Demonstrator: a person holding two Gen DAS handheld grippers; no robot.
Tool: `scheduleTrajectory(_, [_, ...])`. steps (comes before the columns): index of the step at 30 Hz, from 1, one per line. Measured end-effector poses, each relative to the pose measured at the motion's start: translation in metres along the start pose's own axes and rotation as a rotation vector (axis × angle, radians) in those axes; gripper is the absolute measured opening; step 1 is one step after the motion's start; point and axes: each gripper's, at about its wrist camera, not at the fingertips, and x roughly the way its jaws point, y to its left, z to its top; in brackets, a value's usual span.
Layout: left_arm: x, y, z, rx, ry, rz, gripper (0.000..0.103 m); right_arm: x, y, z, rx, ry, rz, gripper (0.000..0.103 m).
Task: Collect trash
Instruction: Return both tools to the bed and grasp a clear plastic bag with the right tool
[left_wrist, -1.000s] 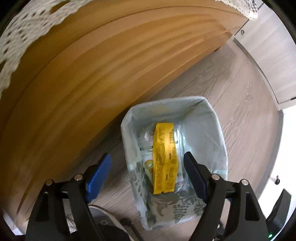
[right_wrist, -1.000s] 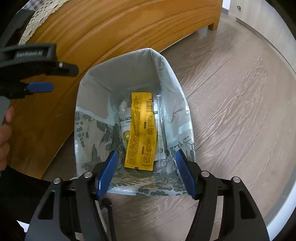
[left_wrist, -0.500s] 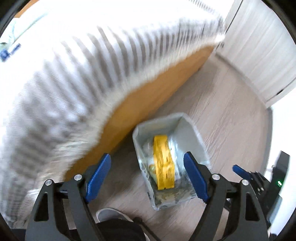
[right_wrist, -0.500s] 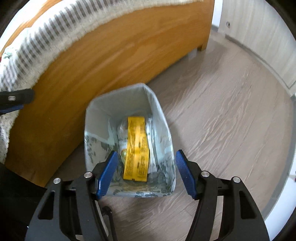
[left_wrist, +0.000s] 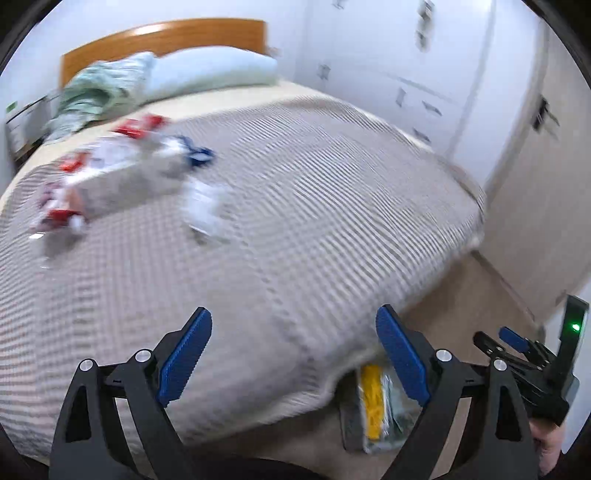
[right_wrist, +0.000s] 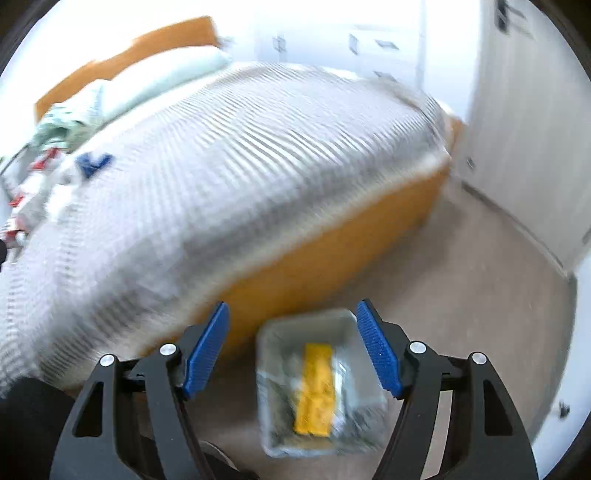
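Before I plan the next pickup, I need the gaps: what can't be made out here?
- Litter on the bed, left wrist view: motion blur hides what each piece is.
- Bin, left wrist view: partly hidden by the bedspread edge and a gripper finger.
- Bin contents beside the yellow wrapper, right wrist view: blurred.

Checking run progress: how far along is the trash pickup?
Done: a yellow wrapper and other packaging lie in the bin on the floor. In hand: nothing; left tongs and right tongs are open and empty. Left: blurred red-and-white wrappers and a blue scrap on the bed.
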Motion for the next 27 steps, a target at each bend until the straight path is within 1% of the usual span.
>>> scheduleTrajectory(1, [-0.005,0.018,0.006,-0.02,-0.014,0.009,0.088,-0.004,0.014,0.005,-0.017,-0.016,0.017,0.068])
scheduleTrajectory(2, [-0.01,0.033,0.012,-0.036,-0.024,0.019,0.088,-0.008,0.035,0.013,-0.043,-0.039,0.048,0.068])
scheduleTrajectory(3, [-0.015,0.057,0.019,-0.055,-0.038,0.043,0.088,-0.009,0.049,0.017,-0.056,-0.046,0.067,0.068])
scheduleTrajectory(5, [-0.024,0.099,0.025,-0.088,-0.07,0.109,0.088,-0.008,0.091,0.027,-0.086,-0.045,0.135,0.068])
scheduleTrajectory(7, [-0.035,0.15,0.033,-0.166,-0.11,0.206,0.088,0.002,0.128,0.032,-0.112,-0.026,0.175,0.068])
scheduleTrajectory(8, [-0.038,0.168,0.035,-0.201,-0.124,0.232,0.088,0.009,0.149,0.036,-0.127,-0.016,0.192,0.068])
scheduleTrajectory(9, [-0.044,0.198,0.037,-0.267,-0.14,0.271,0.088,0.016,0.168,0.039,-0.143,-0.009,0.208,0.068])
scheduleTrajectory(10, [-0.048,0.215,0.037,-0.296,-0.146,0.285,0.088,0.023,0.181,0.043,-0.157,-0.006,0.219,0.068])
scheduleTrajectory(11, [-0.051,0.237,0.037,-0.329,-0.154,0.292,0.088,0.032,0.203,0.049,-0.184,-0.001,0.236,0.068])
scheduleTrajectory(13, [-0.053,0.265,0.033,-0.366,-0.166,0.293,0.088,0.044,0.234,0.057,-0.226,0.006,0.244,0.068])
scheduleTrajectory(15, [-0.055,0.296,0.029,-0.434,-0.175,0.326,0.088,0.062,0.265,0.065,-0.272,0.014,0.226,0.068])
scheduleTrajectory(16, [-0.055,0.306,0.028,-0.456,-0.177,0.329,0.088,0.073,0.28,0.071,-0.29,0.019,0.209,0.068])
scheduleTrajectory(17, [-0.054,0.318,0.028,-0.478,-0.178,0.321,0.088,0.082,0.29,0.076,-0.301,0.021,0.196,0.068])
scheduleTrajectory(18, [-0.052,0.328,0.028,-0.49,-0.177,0.311,0.088,0.092,0.303,0.08,-0.32,0.015,0.165,0.068])
scheduleTrajectory(21, [-0.045,0.352,0.033,-0.522,-0.163,0.261,0.088,0.109,0.318,0.087,-0.32,0.004,0.107,0.068])
scheduleTrajectory(22, [-0.042,0.356,0.033,-0.532,-0.155,0.248,0.088,0.116,0.32,0.088,-0.306,0.015,0.098,0.057])
scheduleTrajectory(23, [-0.036,0.363,0.036,-0.535,-0.141,0.227,0.088,0.123,0.32,0.089,-0.287,0.044,0.118,0.044])
scheduleTrajectory(24, [-0.032,0.365,0.039,-0.532,-0.132,0.216,0.088,0.128,0.321,0.09,-0.27,0.062,0.13,0.019])
scheduleTrajectory(26, [-0.023,0.373,0.047,-0.515,-0.121,0.2,0.088,0.129,0.325,0.089,-0.24,0.054,0.134,0.017])
scheduleTrajectory(27, [-0.017,0.376,0.054,-0.503,-0.116,0.182,0.088,0.126,0.329,0.089,-0.239,0.044,0.145,0.014])
